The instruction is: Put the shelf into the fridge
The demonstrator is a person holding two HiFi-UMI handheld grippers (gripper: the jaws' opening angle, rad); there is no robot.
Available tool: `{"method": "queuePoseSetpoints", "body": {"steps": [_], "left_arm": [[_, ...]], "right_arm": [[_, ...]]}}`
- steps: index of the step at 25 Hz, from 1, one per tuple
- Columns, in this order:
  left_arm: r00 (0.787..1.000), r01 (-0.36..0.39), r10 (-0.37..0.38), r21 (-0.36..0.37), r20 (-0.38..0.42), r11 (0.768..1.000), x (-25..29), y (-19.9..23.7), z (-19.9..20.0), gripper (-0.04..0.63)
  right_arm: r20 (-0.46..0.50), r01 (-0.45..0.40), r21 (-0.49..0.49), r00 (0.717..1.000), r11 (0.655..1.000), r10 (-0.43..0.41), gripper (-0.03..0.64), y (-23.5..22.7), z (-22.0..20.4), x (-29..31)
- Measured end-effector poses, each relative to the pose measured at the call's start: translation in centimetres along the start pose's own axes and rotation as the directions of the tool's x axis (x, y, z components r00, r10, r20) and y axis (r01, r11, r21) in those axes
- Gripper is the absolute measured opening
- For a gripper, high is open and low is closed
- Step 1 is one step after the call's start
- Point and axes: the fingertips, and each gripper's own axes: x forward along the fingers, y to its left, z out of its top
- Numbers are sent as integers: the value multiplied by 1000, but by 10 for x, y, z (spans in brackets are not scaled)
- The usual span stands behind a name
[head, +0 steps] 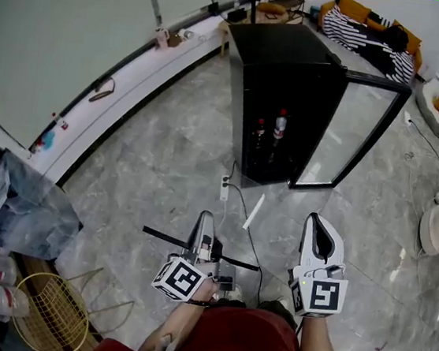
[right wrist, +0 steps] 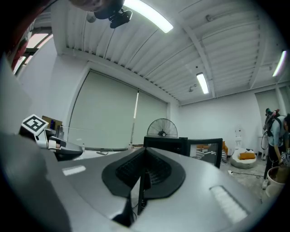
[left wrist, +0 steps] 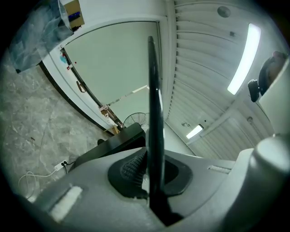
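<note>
Left tongs (head: pixel 206 223) (left wrist: pixel 152 176): clenched on the thin, dark, flat fridge shelf (head: pixel 160 236) (left wrist: pixel 154 113). In the left gripper view the shelf stands edge-on between the ribbed pads, which press on both of its faces. In the head view it shows as a narrow black bar crossing the tongs and sticking out to either side, held in the air above the grey marble floor (head: pixel 166 156), close in front of the person.

Right tongs (head: pixel 321 223) (right wrist: pixel 144 174): jaws closed together, gripping nothing. They are held level beside the left ones and well clear of the shelf's end.

Black compact fridge (head: pixel 285 60): stands on the floor ahead, well apart from the shelf. Its glass-paned door (head: pixel 352 131) is swung open to the right. Dark bottles (head: pixel 279 130) stand upright inside, low in the cavity.

Shelf not yet in the fridge.
</note>
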Motion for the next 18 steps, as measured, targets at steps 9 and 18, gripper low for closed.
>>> {"method": "queuePoseSetpoints", "body": {"steps": [9,18], "left_arm": [[999,41,-42,-38,-23,998,8,9,5,14],[997,52,-53,-22,-56,998,28,2,-6,14]], "right_arm": [[1,86,14,996,996,-86,0,2,5,-7],[0,108,37,994,993,-108,0,-16,-5,3]]}}
